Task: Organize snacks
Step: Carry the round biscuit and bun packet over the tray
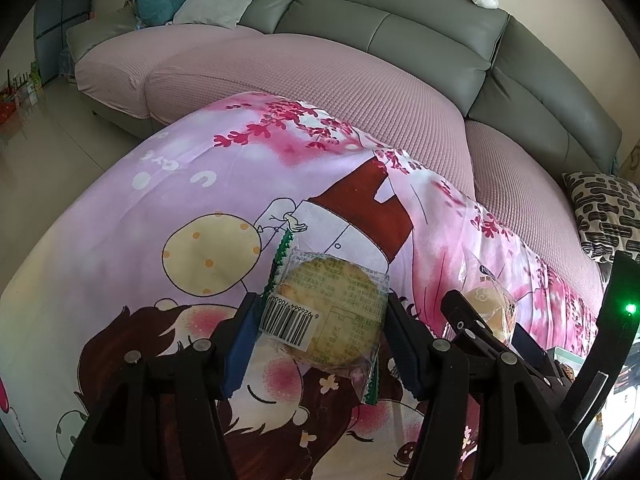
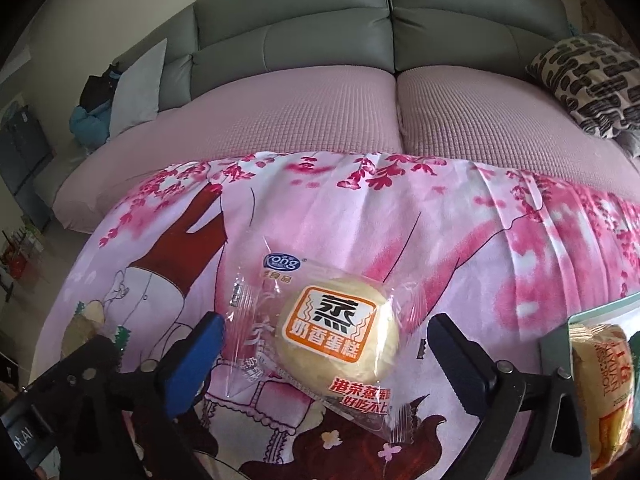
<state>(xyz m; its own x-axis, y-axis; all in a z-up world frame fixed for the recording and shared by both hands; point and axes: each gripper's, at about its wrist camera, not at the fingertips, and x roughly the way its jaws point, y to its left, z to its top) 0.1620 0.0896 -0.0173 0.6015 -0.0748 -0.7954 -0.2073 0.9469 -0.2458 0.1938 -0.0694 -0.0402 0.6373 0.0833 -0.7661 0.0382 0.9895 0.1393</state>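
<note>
L tool [image 1: 320,320] grips cracker pack [image 1: 324,312]; R tool [image 2: 324,340] released, cake pack [image 2: 320,332] btwn fingers.

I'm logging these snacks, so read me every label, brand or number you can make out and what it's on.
"Kong": logo on the steamed cake wrapper.
"蒸 奶香蛋糕": orange label, same wrapper.
"6 926664 7060…": barcode on the round biscuit packet; its fine print is too small.
Boxed yellow packet: lettering unreadable.
</note>
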